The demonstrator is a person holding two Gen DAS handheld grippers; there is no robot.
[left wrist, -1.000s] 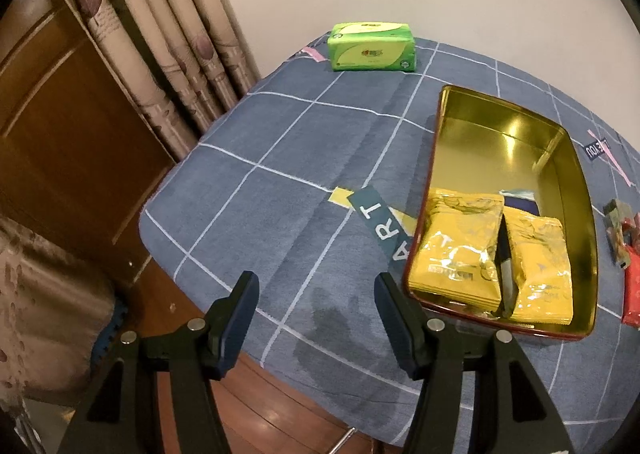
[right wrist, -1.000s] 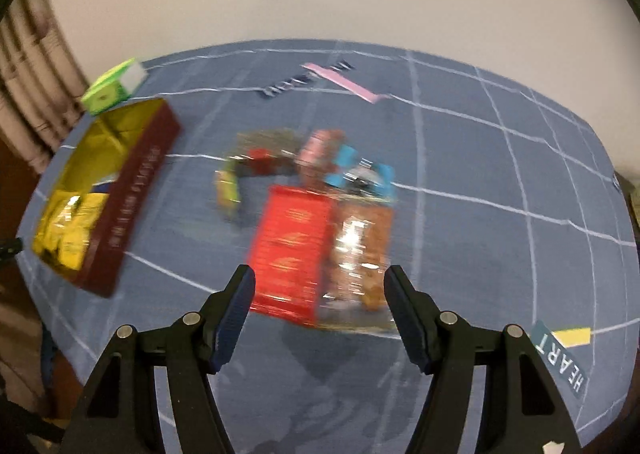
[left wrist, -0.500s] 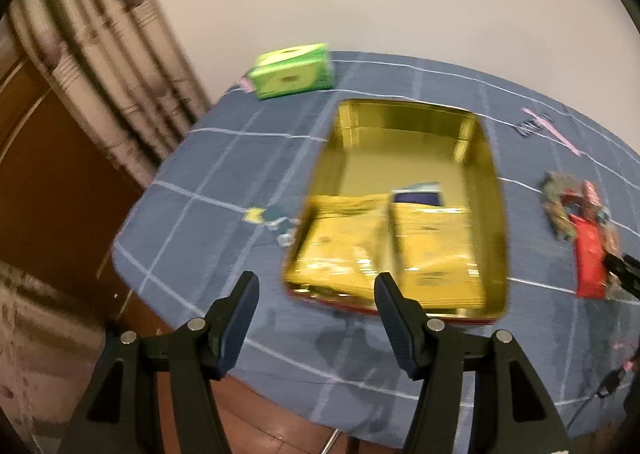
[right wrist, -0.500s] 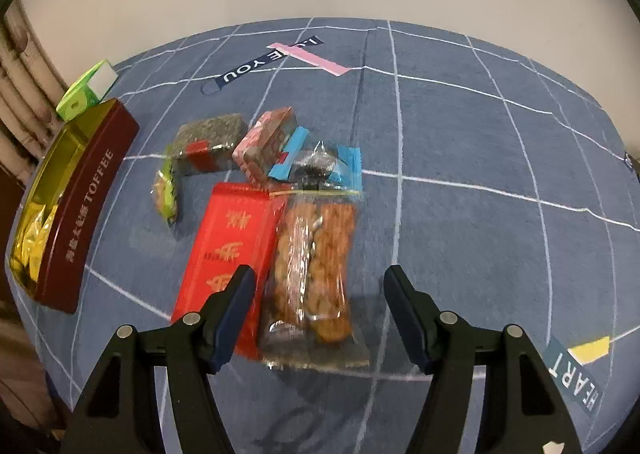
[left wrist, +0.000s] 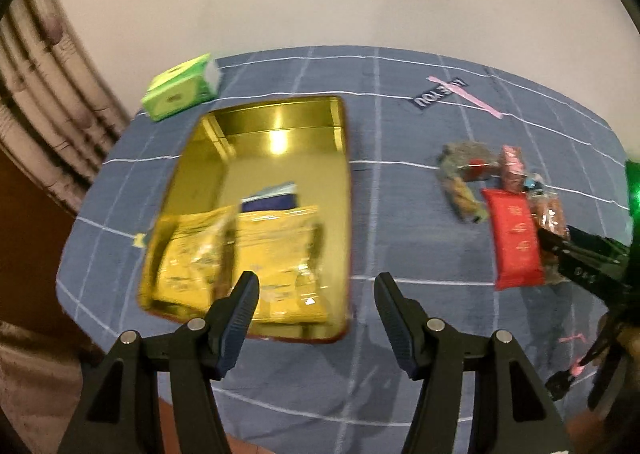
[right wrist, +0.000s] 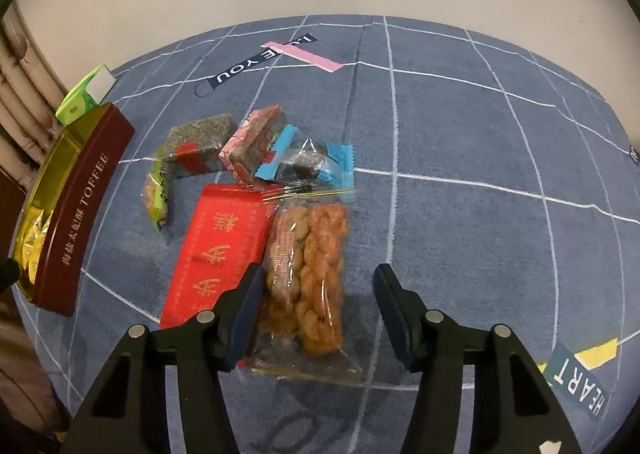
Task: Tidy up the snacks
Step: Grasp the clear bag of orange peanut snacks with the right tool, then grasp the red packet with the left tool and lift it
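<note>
Taking the dark red toffee tin (right wrist: 76, 221) with its gold inside as our landmark, we see yellow foil packets (left wrist: 240, 254) already lying in its near end, and our left gripper (left wrist: 314, 304) hangs above its near rim with jaws apart and nothing between them. To the right of the tin, on the blue grid-patterned cloth (right wrist: 480, 133), lies the loose heap: a flat red packet (right wrist: 216, 250), then, touching its right edge, the clear bag of brown twisted pastries (right wrist: 308, 274). Our right gripper (right wrist: 316, 304) straddles that bag's near end; its jaws have just been closing, the left pad at the wrapper's edge, the right one not yet touching. We judge the bag light, crinkly, slippery and brittle inside, best pinched gently across its width.
</note>
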